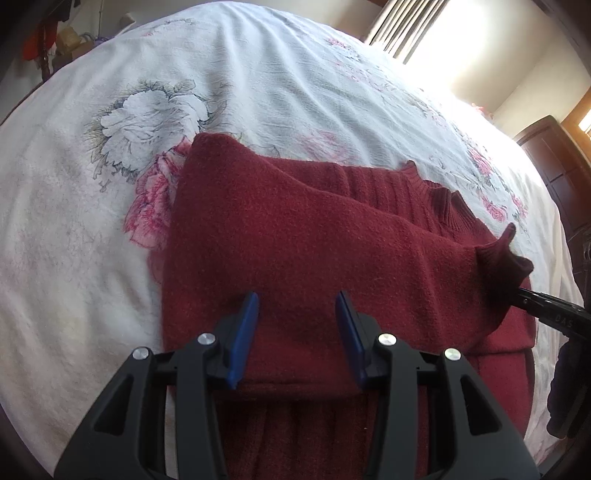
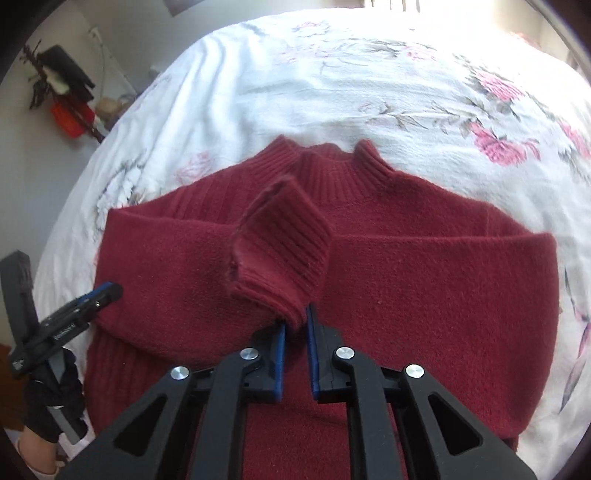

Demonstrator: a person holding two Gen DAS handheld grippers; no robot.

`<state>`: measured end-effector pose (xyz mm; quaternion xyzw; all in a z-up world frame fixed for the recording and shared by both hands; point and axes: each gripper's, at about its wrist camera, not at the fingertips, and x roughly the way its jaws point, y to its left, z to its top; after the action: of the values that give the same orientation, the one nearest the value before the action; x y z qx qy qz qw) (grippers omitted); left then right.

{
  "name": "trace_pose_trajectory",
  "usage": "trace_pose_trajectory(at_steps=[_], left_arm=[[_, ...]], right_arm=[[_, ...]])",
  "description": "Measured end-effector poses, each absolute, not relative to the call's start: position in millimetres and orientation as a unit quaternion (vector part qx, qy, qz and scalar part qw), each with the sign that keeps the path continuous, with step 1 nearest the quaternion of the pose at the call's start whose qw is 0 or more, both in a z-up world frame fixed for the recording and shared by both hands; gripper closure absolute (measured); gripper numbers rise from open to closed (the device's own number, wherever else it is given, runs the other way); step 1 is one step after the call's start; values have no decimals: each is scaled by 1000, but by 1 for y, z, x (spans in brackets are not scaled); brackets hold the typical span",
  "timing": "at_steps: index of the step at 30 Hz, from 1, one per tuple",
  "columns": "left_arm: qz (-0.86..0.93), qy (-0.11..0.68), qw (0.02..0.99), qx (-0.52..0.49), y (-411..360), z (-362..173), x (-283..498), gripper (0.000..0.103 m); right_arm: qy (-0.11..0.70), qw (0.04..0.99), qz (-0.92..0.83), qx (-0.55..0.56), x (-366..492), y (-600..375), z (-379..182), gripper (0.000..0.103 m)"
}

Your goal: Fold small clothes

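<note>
A dark red knit sweater [image 2: 424, 288] lies flat on the bed, with its ribbed collar [image 2: 332, 173] at the far side. Both sleeves are folded across its chest. My right gripper [image 2: 295, 317] is shut on the ribbed cuff [image 2: 284, 243] of one sleeve and holds it raised over the middle of the sweater. In the left wrist view, that cuff [image 1: 502, 254] and the right gripper [image 1: 522, 297] show at the right edge. My left gripper [image 1: 297, 295] is open above the folded sleeve on the sweater [image 1: 295, 229], with nothing between its fingers. The left gripper [image 2: 107, 290] also shows at the sweater's left edge.
A white bedsheet [image 1: 240, 74] with pink and grey flowers covers the bed around the sweater. Dark wooden furniture [image 1: 554, 166] stands beyond the bed's right side, under a bright curtained window [image 1: 406, 26]. Clutter [image 2: 66, 96] sits by the wall. A gloved hand [image 2: 55, 391] holds the left gripper.
</note>
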<state>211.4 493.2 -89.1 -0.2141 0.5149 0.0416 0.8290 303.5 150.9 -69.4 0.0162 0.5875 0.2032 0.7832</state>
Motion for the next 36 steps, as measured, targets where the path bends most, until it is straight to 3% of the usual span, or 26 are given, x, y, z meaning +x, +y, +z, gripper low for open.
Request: trace_pose_trajectory(at_steps=[2, 4, 6, 8, 11, 12, 13, 15, 22, 29, 32, 35, 36], left_arm=[[43, 517, 830, -207, 492, -89, 211, 60], [44, 519, 830, -201, 491, -88, 213, 60], [45, 518, 831, -198, 488, -84, 214, 59], [42, 513, 835, -195, 486, -80, 215, 56], [44, 515, 835, -188, 484, -79, 220, 54], [46, 518, 833, -191, 484, -81, 221, 54], [47, 518, 832, -194, 485, -81, 221, 55], [47, 514, 833, -198, 485, -79, 219, 55], [39, 516, 838, -171, 480, -82, 220, 53], [43, 533, 831, -153, 474, -99, 224, 53], [42, 533, 830, -157, 476, -99, 222, 53], [45, 533, 830, -159, 476, -87, 210, 53], [44, 529, 832, -160, 475, -80, 200, 53]], right_arm=[[599, 772, 206, 59, 303, 125, -74, 89], [608, 763, 200, 87, 303, 103, -80, 77], [608, 762, 193, 109, 304, 84, -86, 56], [613, 751, 197, 149, 308, 70, -93, 49], [624, 724, 209, 207, 317, 63, -108, 50], [628, 717, 214, 214, 321, 66, -113, 58], [630, 713, 219, 217, 324, 70, -115, 75], [624, 720, 225, 204, 325, 78, -111, 92], [561, 784, 213, 156, 305, 72, -68, 93], [608, 760, 170, 152, 308, 60, -125, 94], [604, 760, 171, 165, 305, 56, -125, 93], [596, 766, 169, 172, 291, 47, -109, 82], [585, 775, 169, 170, 279, 42, -100, 73]])
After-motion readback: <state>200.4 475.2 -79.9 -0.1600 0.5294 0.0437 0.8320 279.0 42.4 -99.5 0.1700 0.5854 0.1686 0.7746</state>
